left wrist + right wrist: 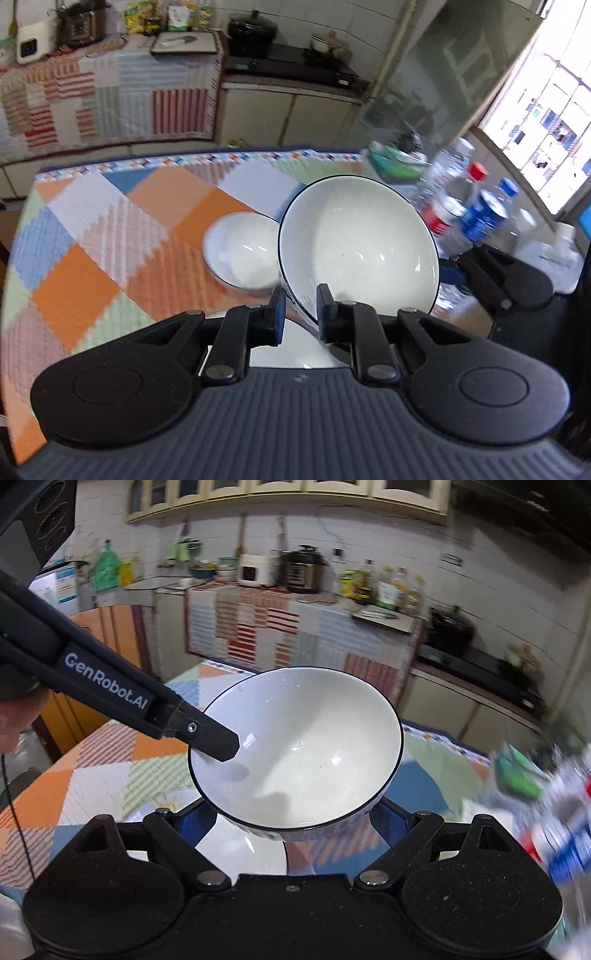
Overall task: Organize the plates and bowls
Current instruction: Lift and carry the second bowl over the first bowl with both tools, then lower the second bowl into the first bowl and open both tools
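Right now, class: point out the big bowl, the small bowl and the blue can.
big bowl [358, 243]: left wrist view, inside surface.
small bowl [242, 251]: left wrist view, inside surface, resting on the table.
blue can [484, 216]: left wrist view, its side.

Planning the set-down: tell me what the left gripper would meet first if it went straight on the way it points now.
The left gripper, shut on the big bowl's rim, points down toward the patchwork tablecloth. Nearest ahead looks the smaller bowl standing there, slightly left of the line; depth is unclear.
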### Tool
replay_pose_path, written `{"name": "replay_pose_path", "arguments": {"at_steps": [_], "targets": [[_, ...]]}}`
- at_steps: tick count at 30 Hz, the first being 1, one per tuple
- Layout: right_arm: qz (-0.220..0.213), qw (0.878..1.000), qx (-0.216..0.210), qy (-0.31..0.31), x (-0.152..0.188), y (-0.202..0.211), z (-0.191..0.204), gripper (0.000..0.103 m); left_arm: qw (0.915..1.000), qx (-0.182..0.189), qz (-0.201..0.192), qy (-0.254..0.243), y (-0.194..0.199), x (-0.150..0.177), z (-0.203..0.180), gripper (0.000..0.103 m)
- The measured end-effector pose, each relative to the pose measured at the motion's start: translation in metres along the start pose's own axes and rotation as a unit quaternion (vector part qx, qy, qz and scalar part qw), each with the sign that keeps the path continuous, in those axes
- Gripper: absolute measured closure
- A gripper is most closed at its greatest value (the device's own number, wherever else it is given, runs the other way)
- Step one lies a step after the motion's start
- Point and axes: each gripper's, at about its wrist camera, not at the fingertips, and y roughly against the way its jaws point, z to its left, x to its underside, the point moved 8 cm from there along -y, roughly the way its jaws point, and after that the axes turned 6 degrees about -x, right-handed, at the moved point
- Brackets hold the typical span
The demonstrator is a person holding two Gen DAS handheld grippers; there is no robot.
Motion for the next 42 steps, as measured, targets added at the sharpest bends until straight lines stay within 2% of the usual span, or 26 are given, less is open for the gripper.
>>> {"name": "replay_pose_path", "arguments": {"at_steps": [3, 6, 13, 17, 22, 29, 37, 40, 42], "targets": [[0.007, 0.999, -0.034, 0.034, -0.014, -0.011, -0.002, 0.015, 0.9999, -0.008, -0.007, 0.008, -0.001, -0.01, 0.014, 0.088], [0.01, 0.998, -0.056, 0.033, -0.027, -0.019, -0.004, 0.015, 0.9998, -0.016, -0.011, 0.009, -0.006, -0.017, 0.023, 0.088], [0.046, 0.996, -0.06, 0.044, -0.037, -0.062, -0.011, 0.015, 0.9991, -0.03, 0.003, 0.031, -0.051, -0.024, 0.044, 0.088], [0.084, 0.994, -0.067, 0.036, -0.03, -0.091, -0.02, 0.015, 0.9978, -0.037, 0.019, 0.052, -0.085, -0.019, 0.055, 0.088], [0.111, 0.991, -0.079, -0.012, -0.012, -0.12, -0.029, 0.015, 0.997, -0.049, 0.035, 0.049, -0.116, -0.012, 0.06, 0.088], [0.138, 0.988, -0.068, -0.03, 0.001, -0.136, -0.033, 0.015, 0.9962, -0.071, 0.043, 0.024, -0.141, -0.008, 0.058, 0.088], [0.159, 0.986, -0.048, -0.032, 0.001, -0.154, -0.043, 0.015, 0.9948, -0.092, 0.043, 0.007, -0.156, -0.009, 0.057, 0.087], [0.145, 0.989, -0.034, -0.015, 0.002, -0.151, -0.04, 0.013, 0.9932, -0.114, 0.025, -0.01, -0.158, -0.009, 0.057, 0.088], [0.141, 0.989, -0.032, -0.018, 0.002, -0.151, -0.041, 0.013, 0.9929, -0.115, 0.027, -0.009, -0.16, -0.008, 0.057, 0.088]]}}
